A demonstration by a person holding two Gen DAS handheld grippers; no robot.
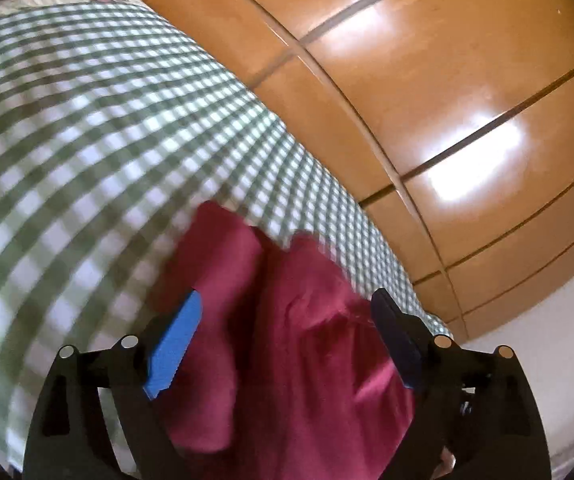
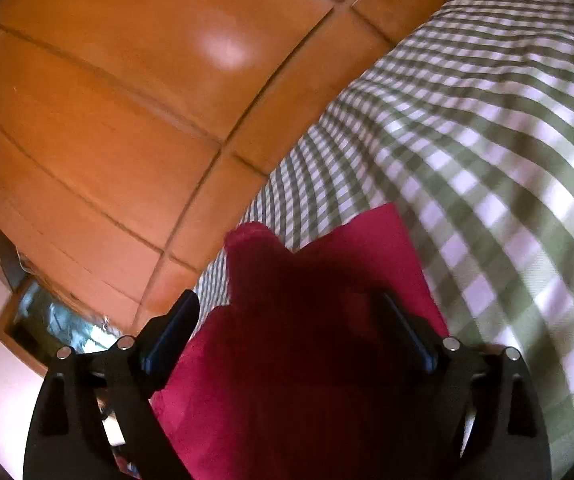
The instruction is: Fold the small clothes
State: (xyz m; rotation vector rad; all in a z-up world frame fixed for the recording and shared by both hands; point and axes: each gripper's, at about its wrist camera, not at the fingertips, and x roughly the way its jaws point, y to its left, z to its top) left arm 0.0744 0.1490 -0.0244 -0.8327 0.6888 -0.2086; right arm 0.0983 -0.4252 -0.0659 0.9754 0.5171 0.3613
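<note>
A glossy wooden wardrobe [image 1: 427, 80] rises behind a bed spread with a green-and-white checked sheet [image 1: 87, 140]. On that sheet lies a crimson garment [image 1: 287, 340], rumpled, near the bed's edge. The left gripper [image 1: 287, 312] and right gripper [image 2: 287, 316] hang above it, jaws spread wide, pads clear of the cloth.

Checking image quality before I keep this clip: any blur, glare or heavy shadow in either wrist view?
Left wrist view: green-and-white checked cloth motion-blurred, glare patches on glossy orange-brown wooden panels. Right wrist view: crimson fabric garment mostly in deep shadow, checks smeared, strong fisheye curvature.
</note>
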